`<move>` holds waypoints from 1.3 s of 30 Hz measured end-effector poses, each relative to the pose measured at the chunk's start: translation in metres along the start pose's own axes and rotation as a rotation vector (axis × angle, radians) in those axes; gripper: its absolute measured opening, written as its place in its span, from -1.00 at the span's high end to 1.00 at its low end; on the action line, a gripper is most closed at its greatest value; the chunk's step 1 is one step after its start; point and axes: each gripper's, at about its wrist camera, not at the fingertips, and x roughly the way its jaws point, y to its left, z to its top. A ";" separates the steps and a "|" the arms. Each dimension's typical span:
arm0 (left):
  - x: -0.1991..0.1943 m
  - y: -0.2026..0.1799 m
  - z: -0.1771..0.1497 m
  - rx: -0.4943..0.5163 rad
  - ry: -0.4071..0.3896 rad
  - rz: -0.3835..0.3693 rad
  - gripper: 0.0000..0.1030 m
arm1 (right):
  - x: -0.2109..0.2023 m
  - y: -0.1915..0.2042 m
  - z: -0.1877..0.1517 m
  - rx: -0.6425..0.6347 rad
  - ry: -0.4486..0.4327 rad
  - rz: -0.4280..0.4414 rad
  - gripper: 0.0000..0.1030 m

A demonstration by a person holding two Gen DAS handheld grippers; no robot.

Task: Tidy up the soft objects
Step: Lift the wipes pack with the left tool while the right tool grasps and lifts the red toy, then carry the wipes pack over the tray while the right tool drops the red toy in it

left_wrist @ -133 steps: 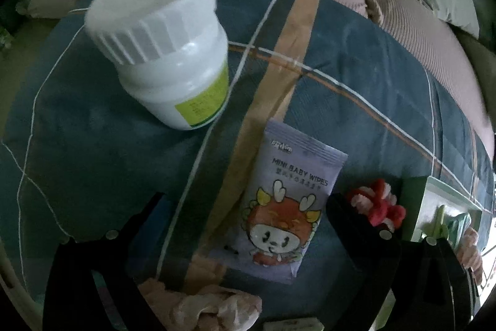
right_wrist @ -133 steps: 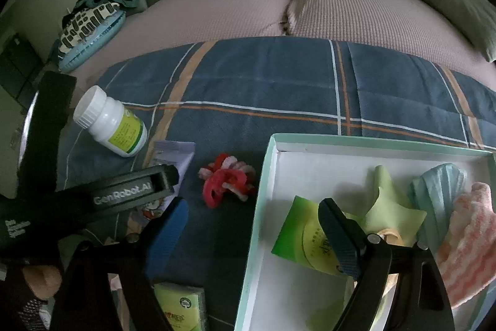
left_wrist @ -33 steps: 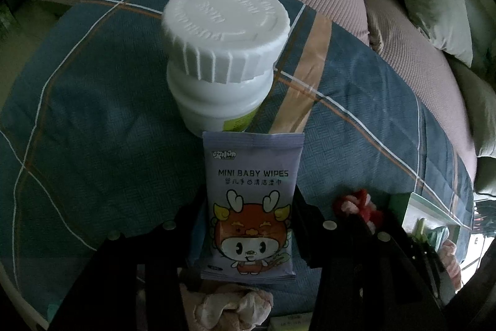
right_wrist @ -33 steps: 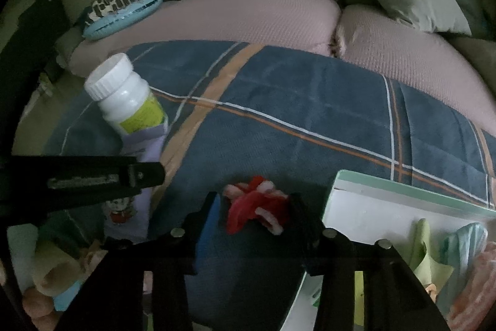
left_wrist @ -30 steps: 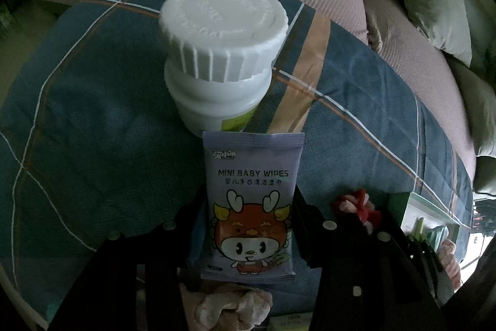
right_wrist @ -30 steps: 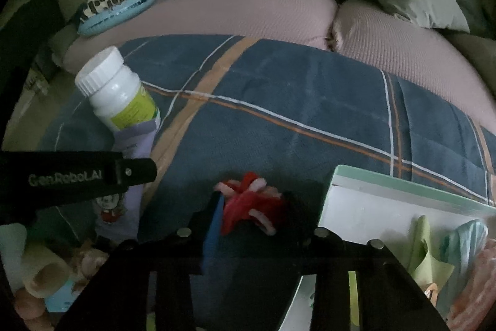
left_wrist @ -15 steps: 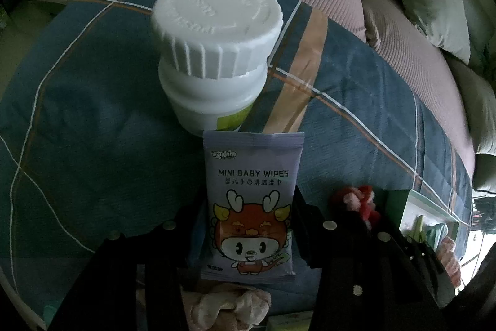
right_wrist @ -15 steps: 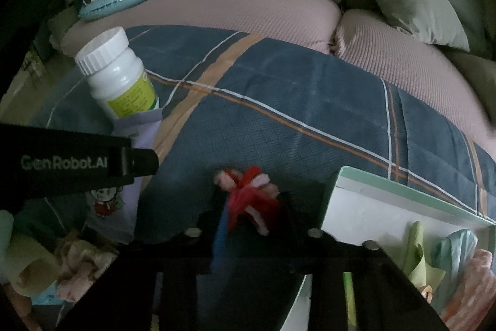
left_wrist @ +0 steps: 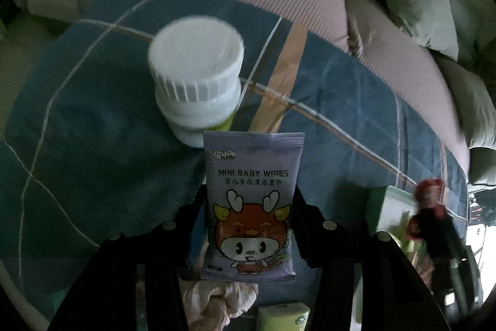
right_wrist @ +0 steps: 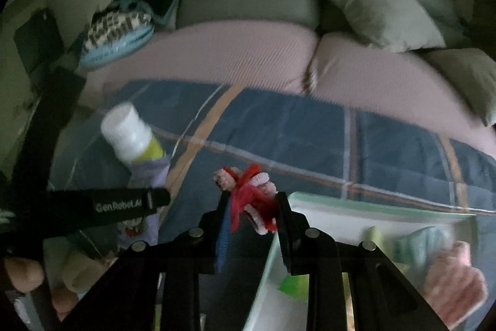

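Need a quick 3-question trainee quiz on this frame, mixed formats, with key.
1. True or false: the left gripper is shut on the baby wipes pack.
2. Multiple choice: the right gripper holds A) a white bottle B) the red and pink fuzzy toy C) a pillow.
3. Fill in: the white bottle stands on the blue plaid ____.

Key: 1 true; 2 B; 3 blanket.

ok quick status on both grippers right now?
Left gripper: shut on the baby wipes pack.
Right gripper: shut on the red and white pipe-cleaner toy.
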 end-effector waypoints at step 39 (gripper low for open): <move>-0.050 -0.149 -0.088 0.434 -0.044 -0.064 0.02 | -0.166 -0.213 -0.066 0.529 -0.151 -0.347 0.44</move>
